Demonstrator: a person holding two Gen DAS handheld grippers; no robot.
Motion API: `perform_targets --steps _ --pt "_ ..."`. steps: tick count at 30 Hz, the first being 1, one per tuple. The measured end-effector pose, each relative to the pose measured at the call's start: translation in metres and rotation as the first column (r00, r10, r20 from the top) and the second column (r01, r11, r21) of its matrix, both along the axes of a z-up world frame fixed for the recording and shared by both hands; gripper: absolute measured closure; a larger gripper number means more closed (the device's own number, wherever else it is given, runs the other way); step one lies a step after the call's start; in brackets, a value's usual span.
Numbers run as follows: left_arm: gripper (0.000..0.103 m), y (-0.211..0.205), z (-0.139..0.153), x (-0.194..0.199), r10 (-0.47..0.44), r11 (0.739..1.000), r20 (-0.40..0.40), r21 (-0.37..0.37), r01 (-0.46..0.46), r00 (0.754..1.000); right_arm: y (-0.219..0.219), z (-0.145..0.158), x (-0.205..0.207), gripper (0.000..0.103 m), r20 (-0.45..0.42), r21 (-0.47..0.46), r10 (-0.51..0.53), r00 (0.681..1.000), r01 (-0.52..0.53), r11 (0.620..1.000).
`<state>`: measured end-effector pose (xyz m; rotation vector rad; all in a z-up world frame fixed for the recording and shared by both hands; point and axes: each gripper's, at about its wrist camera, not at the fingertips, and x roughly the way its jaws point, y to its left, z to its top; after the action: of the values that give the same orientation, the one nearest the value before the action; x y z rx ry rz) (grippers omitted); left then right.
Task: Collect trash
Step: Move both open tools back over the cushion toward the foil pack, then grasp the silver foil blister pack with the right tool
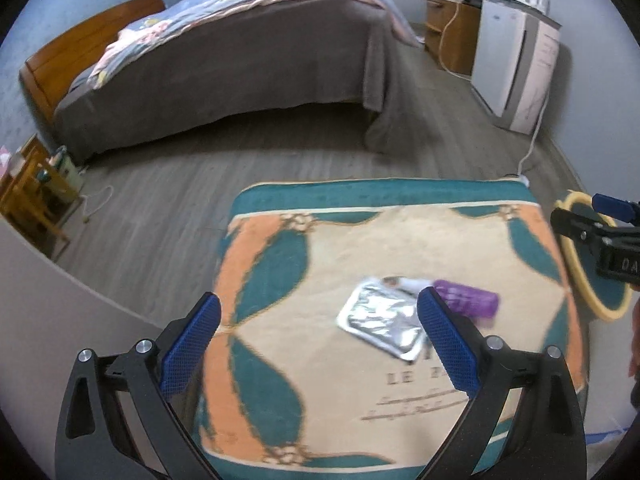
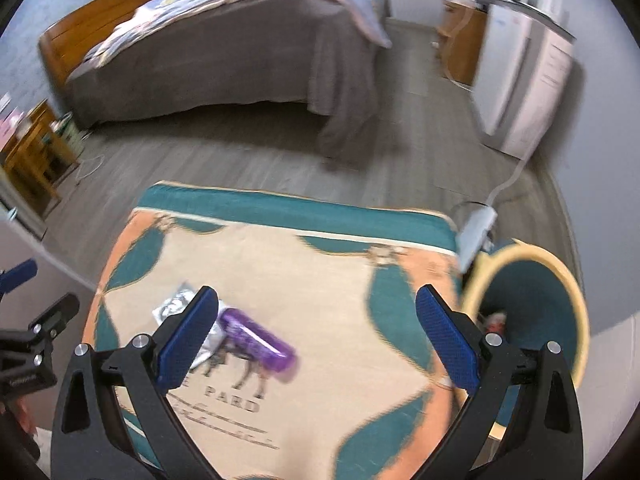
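- Left wrist view only: full outline of the flat silver foil wrapper (image 1: 382, 322), just ahead of the left gripper (image 1: 318, 308) toward its right finger; blue finger pads (image 1: 446, 340) spread wide, nothing between them.
- Same view: right gripper (image 1: 596, 228) seen from the side at the far right, over the bin's rim.
- Right wrist view only: inside of the round teal bin with yellow rim (image 2: 576, 300), just beyond the right finger, a small reddish scrap at its bottom, too blurred to name.
- Right gripper (image 2: 316, 312) also wide open and empty; left gripper (image 2: 36, 332) visible at the left edge.
- Purple plastic wrapper (image 2: 258, 344), elongated, long axis running from near the right gripper's left finger pad (image 2: 188, 340) toward the lower right in the right view; one end overlapping the foil wrapper (image 2: 176, 304).
- In the left view, purple wrapper (image 1: 468, 300) just beyond the right finger, long axis roughly left to right.
- Both wrappers lying on a beige, teal and orange patterned cloth (image 1: 280, 280) covering a square surface under both grippers.
- Beyond: grey wood-look floor (image 1: 168, 184), bed with grey cover and wooden headboard (image 1: 224, 60), white appliance (image 1: 516, 64) at the right wall.
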<state>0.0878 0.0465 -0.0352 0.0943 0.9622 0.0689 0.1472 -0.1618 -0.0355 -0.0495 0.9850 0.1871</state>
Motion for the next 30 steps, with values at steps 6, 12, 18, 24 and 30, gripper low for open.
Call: perform_targets --steps 6,12,18,24,30 --pt "0.006 0.040 -0.011 0.016 0.068 0.998 -0.014 -0.002 -0.068 0.998 0.041 -0.031 0.015 0.006 -0.062 0.014 0.059 0.996 -0.058 0.998" --pt "0.006 0.074 -0.011 0.033 0.140 0.985 -0.017 -0.099 -0.141 0.990 0.083 -0.062 0.015 0.006 -0.090 -0.047 0.245 0.965 -0.250 0.967" --pt "0.006 0.092 -0.018 0.047 0.172 0.979 -0.042 -0.105 -0.175 0.984 0.115 -0.090 0.008 0.009 -0.166 -0.007 0.403 0.900 -0.410 0.912" --pt "0.006 0.107 -0.022 0.055 0.198 0.968 -0.062 -0.144 -0.205 0.978 0.138 -0.110 0.004 0.024 -0.244 0.066 0.495 0.834 -0.495 0.866" --pt "0.006 0.106 -0.026 0.061 0.179 0.975 -0.069 -0.121 -0.186 0.981 0.152 -0.130 0.006 0.024 -0.294 0.001 0.508 0.810 -0.531 0.847"
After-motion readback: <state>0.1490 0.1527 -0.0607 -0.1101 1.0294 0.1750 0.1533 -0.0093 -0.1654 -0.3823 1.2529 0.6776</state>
